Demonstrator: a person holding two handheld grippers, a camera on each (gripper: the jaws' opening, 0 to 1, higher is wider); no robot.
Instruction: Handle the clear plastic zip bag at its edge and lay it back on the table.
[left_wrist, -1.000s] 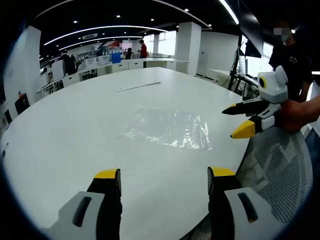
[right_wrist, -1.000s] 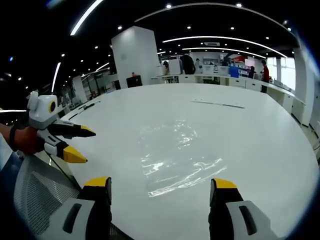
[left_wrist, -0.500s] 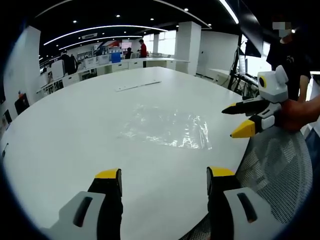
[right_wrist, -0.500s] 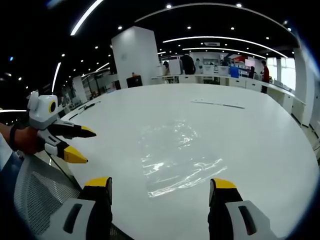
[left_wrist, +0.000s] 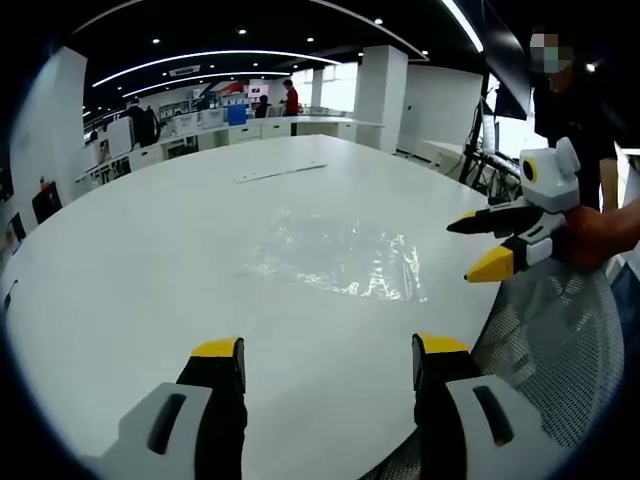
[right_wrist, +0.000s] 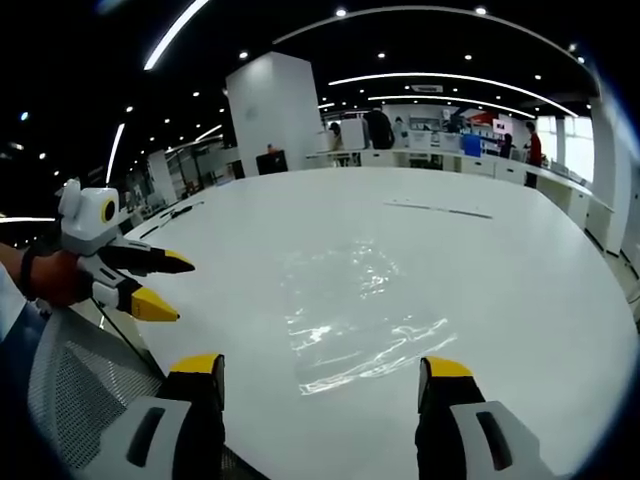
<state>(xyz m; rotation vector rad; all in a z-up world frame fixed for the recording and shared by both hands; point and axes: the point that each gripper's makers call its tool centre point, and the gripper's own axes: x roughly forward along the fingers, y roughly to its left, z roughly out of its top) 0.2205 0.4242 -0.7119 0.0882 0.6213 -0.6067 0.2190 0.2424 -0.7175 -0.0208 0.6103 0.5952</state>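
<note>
The clear zip bag lies flat on the white table; left tongs and right tongs are spread, empty, at six o'clock.

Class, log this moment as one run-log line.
zip bag: flat on table | left gripper: open | right gripper: open

zip bag: clear glossy plastic (crinkled) | table: smooth white, slight sheen | chair back: mesh
</note>
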